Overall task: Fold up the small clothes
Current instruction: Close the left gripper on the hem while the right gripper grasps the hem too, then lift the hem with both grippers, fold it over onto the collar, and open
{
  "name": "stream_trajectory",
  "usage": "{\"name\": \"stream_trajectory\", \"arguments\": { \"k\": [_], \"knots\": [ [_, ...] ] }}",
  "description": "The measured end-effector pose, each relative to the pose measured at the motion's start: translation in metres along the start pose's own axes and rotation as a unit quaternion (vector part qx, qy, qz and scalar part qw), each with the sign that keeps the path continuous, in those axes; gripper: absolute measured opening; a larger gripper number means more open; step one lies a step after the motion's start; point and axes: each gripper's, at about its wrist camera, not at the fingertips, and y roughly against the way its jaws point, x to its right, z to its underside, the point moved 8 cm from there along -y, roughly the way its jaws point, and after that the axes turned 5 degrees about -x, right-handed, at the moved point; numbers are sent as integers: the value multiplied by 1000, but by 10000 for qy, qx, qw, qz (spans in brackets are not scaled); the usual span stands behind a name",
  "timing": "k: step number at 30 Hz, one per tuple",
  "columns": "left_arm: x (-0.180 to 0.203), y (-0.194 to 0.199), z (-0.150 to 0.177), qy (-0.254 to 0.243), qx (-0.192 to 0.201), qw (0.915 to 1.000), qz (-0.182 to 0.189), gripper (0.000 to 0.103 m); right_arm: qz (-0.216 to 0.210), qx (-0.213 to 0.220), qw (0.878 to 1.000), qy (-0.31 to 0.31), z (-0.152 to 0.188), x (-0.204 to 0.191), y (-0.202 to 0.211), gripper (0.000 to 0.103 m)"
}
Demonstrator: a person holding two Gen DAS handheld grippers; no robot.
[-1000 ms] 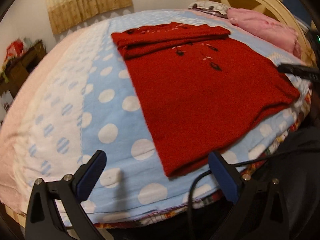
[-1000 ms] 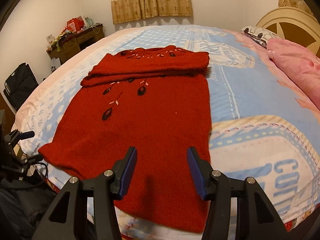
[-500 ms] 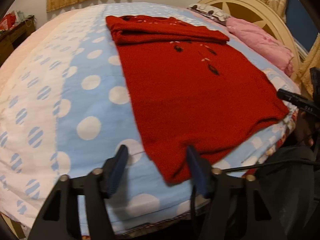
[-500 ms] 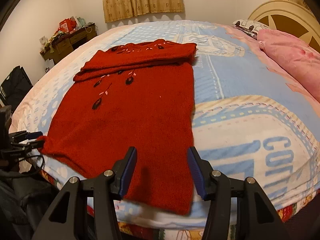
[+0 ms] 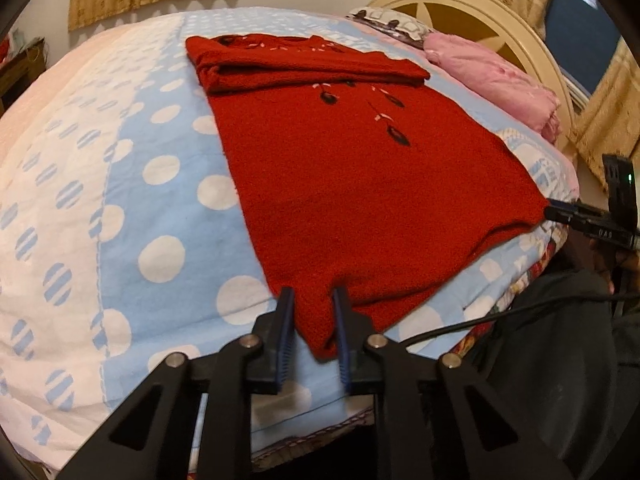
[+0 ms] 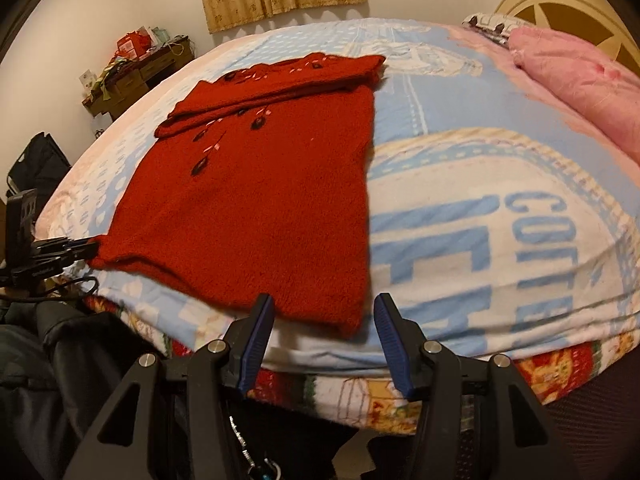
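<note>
A small red knitted sweater (image 5: 360, 176) with embroidered leaves lies flat on the bed, its sleeves folded across the top. My left gripper (image 5: 312, 320) is shut on the sweater's near left hem corner. My right gripper (image 6: 324, 332) is open, its jaws on either side of the near right hem corner of the sweater (image 6: 256, 200), not touching it. The left gripper also shows at the far left of the right wrist view (image 6: 80, 246). The right gripper shows at the right edge of the left wrist view (image 5: 560, 214).
The bed has a blue and white polka-dot blanket (image 5: 120, 200) with lettering (image 6: 520, 240). A pink pillow (image 5: 492, 80) and cream headboard (image 5: 480, 12) lie beyond. A cluttered desk (image 6: 136, 68) and black bag (image 6: 36, 164) stand by the wall. A black cable (image 5: 500, 316) hangs at the bed's edge.
My left gripper has moved onto the near left hem corner and closed its jaws on it. My right gripper has shifted to the near right hem corner and stays open.
</note>
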Motion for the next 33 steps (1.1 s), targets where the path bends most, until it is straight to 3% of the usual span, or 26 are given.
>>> {"name": "stream_trajectory", "arguments": {
  "k": [2,4,5,6,8,11,20,33],
  "knots": [
    [3,1,0,-159,68,9998,-21,14,-119,22,9999,-98,-1,0,-3,53],
    [1,2,0,-174,112,9998,7,12,-198,79,9996,-187,-3,1,-3,39],
    [0,3,0,-165,142,9998,17,11,-223,97,9994,-229,-4,2,-3,24],
    [-1,4,-1,-170,174,9997,19,9,-205,135,9993,-287,-5,5,-3,16],
    [-5,6,-4,-189,287,9994,50,7,-230,179,9989,-378,-7,9,-3,10],
    [-12,7,-8,-135,369,9992,57,7,-280,285,9984,-398,-10,8,1,9],
    [-19,32,-31,271,756,9950,593,6,-549,1164,9905,-490,-45,3,45,9],
    [-23,76,-95,436,1398,9824,1159,6,-860,1920,9763,-514,-117,-5,83,8]
  ]
}}
